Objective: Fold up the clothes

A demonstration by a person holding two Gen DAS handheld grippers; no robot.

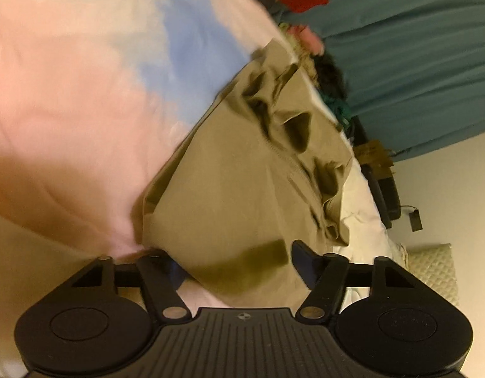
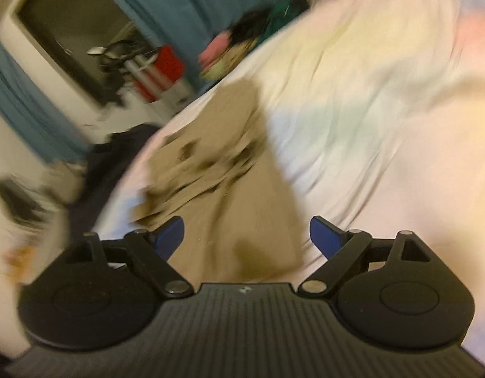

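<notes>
The tan garment (image 1: 230,189) lies on the pastel bedsheet (image 1: 69,94), flat at its near end and bunched into dark creases at its far end, toward 1 o'clock in the left wrist view. In the right wrist view the same tan garment (image 2: 236,189) runs from 6 o'clock up toward 12 o'clock, with the crumpled section at about 10 o'clock; this view is motion-blurred, so fine detail cannot be read.

Your left gripper (image 1: 234,260) sits at the garment's near edge with its fingers spread wide; the cloth passes between them, and the left finger is mostly hidden behind the fabric. Whether either finger touches the cloth cannot be determined.

Your right gripper (image 2: 247,236) also has its blue fingers (image 2: 324,236) set wide apart, one on each side of the near end of the garment, gripping nothing.

Beyond the bed, at 1 to 3 o'clock in the left wrist view, a teal curtain (image 1: 415,47) hangs. A pile of mixed clothes (image 1: 324,72) lies along the far edge of the bed. A red item (image 2: 160,72) shows at 11 o'clock in the right wrist view.
</notes>
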